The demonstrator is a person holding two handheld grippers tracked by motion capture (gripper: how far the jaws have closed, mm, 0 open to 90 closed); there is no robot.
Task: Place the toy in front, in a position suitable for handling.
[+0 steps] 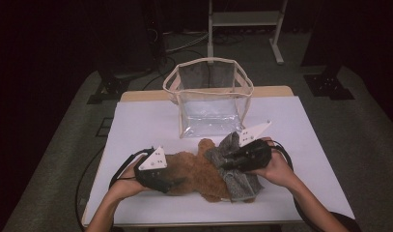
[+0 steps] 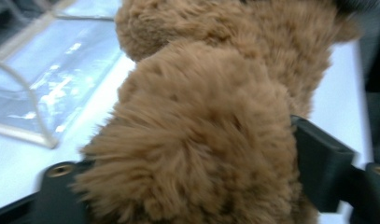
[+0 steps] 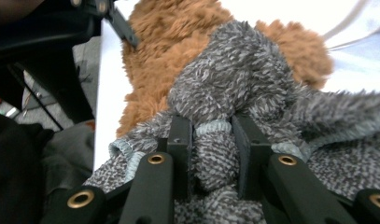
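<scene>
Plush toy, brown, long-pile, dressed in or draped with a grey knit garment.

High view. Location: near edge of the white table, lying lengthwise between the two hands. Behind it, near but apart, stands a clear plastic bag with cream trim, mouth open upward. Left gripper sits at the toy's left end; right gripper is on the grey knit at the toy's right end. Jaw gaps cannot be told from here.

Left gripper view. Brown fur bulges between the two black jaws, which stand fairly wide with a rounded plush part packed between them and touching both. The clear bag lies off to the left on the table.

Right gripper view. Jaws narrow, pinching a fold of the garment at its ribbed hem; the knit bunches up above the jaws, brown plush beyond.

Handling, as judged: light, soft, fully compressible, not fragile. The pile gives good friction, so slipping is unlikely, but the body will sag and bend when lifted from one end. The knit stretches and will pull away before the toy moves. Best holds: a limb or thick rounded part for the toy; the hem edge for the garment.
</scene>
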